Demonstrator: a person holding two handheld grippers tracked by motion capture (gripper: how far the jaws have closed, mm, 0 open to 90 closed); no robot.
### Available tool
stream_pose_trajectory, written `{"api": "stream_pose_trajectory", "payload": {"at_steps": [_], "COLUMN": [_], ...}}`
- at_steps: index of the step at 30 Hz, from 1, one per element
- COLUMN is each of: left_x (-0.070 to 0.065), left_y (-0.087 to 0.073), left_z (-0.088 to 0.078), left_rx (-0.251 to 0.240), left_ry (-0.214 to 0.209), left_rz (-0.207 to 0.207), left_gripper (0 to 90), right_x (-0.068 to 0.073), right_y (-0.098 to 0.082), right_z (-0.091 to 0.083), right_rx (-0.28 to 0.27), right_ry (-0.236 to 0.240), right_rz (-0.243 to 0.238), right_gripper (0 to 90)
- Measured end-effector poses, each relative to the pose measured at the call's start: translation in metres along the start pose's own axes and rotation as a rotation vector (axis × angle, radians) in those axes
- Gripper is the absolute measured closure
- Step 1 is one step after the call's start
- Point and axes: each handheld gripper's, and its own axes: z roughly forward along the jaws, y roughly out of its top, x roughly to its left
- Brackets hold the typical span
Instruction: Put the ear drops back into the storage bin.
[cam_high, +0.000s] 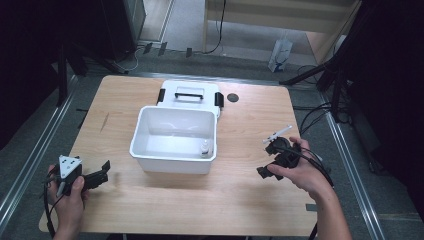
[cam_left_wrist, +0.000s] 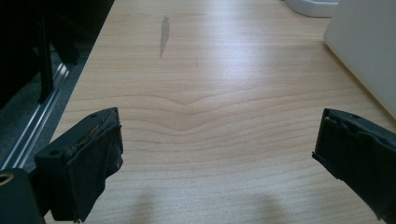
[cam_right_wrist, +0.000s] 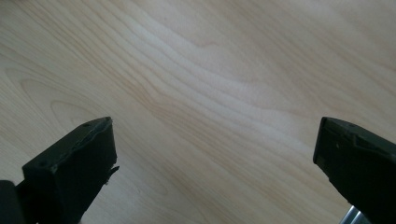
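Holding both sets of jaws wide and empty, I hover over the pale wood-grain desk (cam_high: 235, 195): my left gripper (cam_high: 97, 176) at lower left of the high view, my right gripper (cam_high: 272, 159) at right of centre. An open white plastic box (cam_high: 172, 160) sits mid-desk, a small bottle (cam_high: 204, 150) inside. Grey floor (cam_high: 240, 62), cables and dark stands ring the desk.

A lab: black curtains (cam_high: 30, 60), floor cables (cam_high: 310, 117), lone wooden table (cam_high: 200, 200).

small bottle (cam_high: 204, 149) in white bin (cam_high: 173, 159) too small to identify, lid (cam_high: 190, 93) partly hidden behind bin
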Motion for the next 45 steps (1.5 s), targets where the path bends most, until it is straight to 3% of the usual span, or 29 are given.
{"api": "stream_pose_trajectory", "payload": {"at_steps": [4, 11, 17, 20, 22, 27, 33, 38, 45], "left_x": [0.0, 0.001, 0.001, 0.001, 0.001, 0.0, -0.001, 0.001, -0.001], "left_y": [0.0, 0.0, 0.0, 0.0, 0.0, 0.0, 0.0, 0.0, 0.0], "left_z": [0.0, -0.001, -0.001, -0.001, -0.001, 0.0, -0.001, -0.001, -0.001], "left_rx": [0.001, -0.002, 0.001, 0.0, 0.0, -0.002, -0.005, -0.021, -0.023], "left_ry": [0.015, 0.011, 0.009, 0.006, 0.008, 0.008, 0.019, -0.018, 0.004], "left_rz": [-0.002, -0.009, -0.01, -0.01, -0.01, -0.005, 0.001, -0.021, -0.016], "left_gripper": [1.4, 0.5, 0.5, 0.5, 0.5, 0.5, 0.6, 0.9, 0.8], "right_x": [-0.001, -0.002, -0.002, -0.003, -0.004, -0.005, -0.002, 0.002, 0.005], "right_y": [-0.014, -0.034, -0.057, -0.074, -0.083, -0.103, -0.126, -0.141, -0.156], "right_z": [0.01, 0.019, 0.03, 0.034, 0.036, 0.041, 0.044, 0.047, 0.056], "right_rx": [0.005, -0.054, -0.122, -0.212, -0.268, -0.355, -0.503, -0.607, -0.651], "right_ry": [-0.007, -0.025, -0.093, -0.133, -0.134, -0.167, -0.197, -0.206, -0.211], "right_rz": [0.028, 0.07, 0.124, 0.161, 0.189, 0.248, 0.295, 0.35, 0.413], "right_gripper": [0.0, 0.0, 0.0, 0.0, 0.0, 0.0, 0.0, 0.0, 0.0]}}
